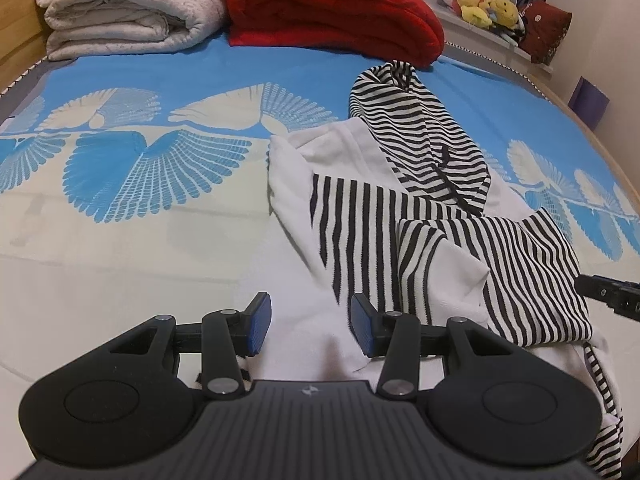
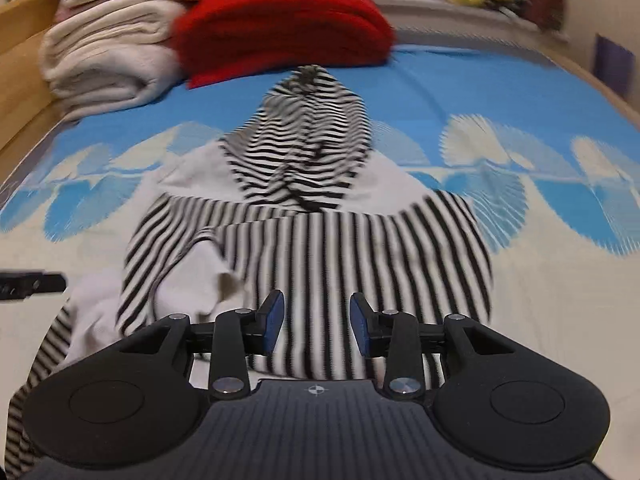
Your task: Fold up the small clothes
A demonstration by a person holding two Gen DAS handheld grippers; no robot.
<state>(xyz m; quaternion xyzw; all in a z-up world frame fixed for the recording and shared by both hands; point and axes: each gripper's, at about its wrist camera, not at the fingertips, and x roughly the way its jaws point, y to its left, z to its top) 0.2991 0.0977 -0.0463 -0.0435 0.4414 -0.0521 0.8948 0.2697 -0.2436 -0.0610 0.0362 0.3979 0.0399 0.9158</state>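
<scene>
A black-and-white striped cotton hooded top (image 1: 420,200) lies crumpled on the blue-and-cream patterned bed (image 1: 160,240); the left gripper (image 1: 311,326) and right gripper (image 2: 317,322) hover over it, jaws released, grasping nothing.

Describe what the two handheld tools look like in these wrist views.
Both look alike. The left tool and right tool are matte black, each with two fingers faced with blue pads, driven by linkage bars with silver pivot pins. Each has a ribbed grey-black centre plate bearing a small round crosshair-like mark, flanked by two rounded black housings with circular insets. No cables, hands or sleeves show.
</scene>
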